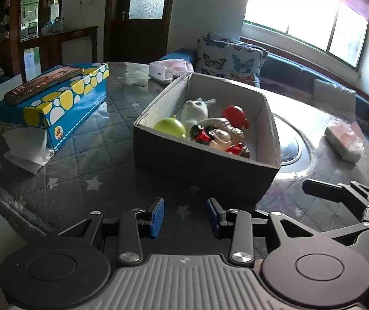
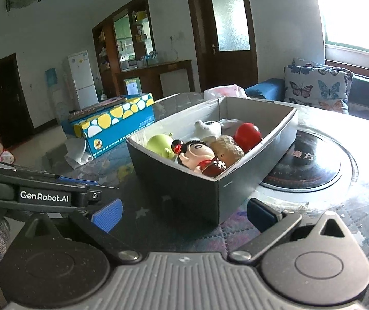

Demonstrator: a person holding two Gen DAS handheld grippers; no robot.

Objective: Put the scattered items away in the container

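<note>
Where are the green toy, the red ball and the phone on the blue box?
green toy (image 1: 170, 127), left wrist view, on its rounded top.
red ball (image 2: 246, 134), right wrist view, on its front face.
phone (image 1: 42, 84), left wrist view, on the middle of its screen.

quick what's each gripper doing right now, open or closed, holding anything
Left gripper: open, holding nothing, short of the container.
Right gripper: open wide, holding nothing, also short of the container.

Toys (image 1: 218, 131) in box (image 1: 205, 170)
</note>
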